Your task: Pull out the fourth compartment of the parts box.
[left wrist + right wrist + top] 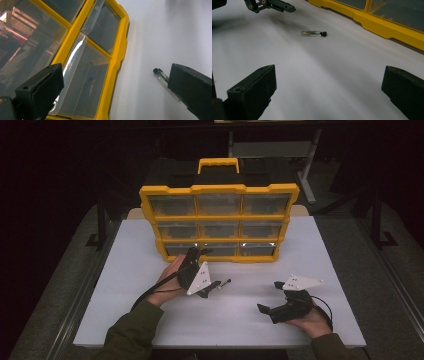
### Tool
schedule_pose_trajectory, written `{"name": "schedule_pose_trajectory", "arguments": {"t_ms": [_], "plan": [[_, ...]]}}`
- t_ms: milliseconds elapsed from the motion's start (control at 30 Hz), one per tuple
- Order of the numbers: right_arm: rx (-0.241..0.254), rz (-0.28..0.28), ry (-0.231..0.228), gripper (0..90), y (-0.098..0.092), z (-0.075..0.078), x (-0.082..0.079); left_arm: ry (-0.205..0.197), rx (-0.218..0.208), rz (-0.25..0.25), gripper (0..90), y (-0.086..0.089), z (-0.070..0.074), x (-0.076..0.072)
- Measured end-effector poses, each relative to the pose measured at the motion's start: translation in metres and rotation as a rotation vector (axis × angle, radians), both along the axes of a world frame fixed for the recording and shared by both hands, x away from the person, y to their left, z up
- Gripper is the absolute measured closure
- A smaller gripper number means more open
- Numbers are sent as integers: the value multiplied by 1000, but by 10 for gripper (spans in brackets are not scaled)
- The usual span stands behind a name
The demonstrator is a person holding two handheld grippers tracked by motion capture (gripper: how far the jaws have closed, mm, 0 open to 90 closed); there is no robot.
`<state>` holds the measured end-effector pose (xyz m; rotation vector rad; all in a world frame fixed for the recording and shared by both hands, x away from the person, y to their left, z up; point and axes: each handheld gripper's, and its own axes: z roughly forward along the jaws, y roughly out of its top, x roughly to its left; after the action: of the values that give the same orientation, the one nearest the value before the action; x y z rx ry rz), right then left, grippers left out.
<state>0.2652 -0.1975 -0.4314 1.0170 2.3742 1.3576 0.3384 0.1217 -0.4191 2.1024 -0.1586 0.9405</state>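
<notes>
Yellow organiser stood upright on white table, clear drawers facing person. Small glass vial with black cap lay flat on table, just in front of organiser. Left hand-held gripper hovered at bottom-left drawer, jaws wide apart, empty. Right hand-held gripper well apart from vial, jaws wide, holding nothing.

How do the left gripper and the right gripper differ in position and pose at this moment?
The left gripper sits close to the yellow organizer, at its bottom row of drawers, while the right gripper rests on bare table farther from it. The small vial lies right beside the left gripper's jaw; from the right gripper it lies well ahead. Both have jaws spread open, holding nothing.
</notes>
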Motion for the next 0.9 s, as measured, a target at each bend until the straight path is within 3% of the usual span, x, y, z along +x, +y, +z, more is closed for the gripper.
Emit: {"name": "schedule_pose_trajectory", "arguments": {"t_ms": [900], "plan": [[-3, -1, -2, 0, 0, 0, 0, -135, 79, -10, 4, -4, -4, -5]]}}
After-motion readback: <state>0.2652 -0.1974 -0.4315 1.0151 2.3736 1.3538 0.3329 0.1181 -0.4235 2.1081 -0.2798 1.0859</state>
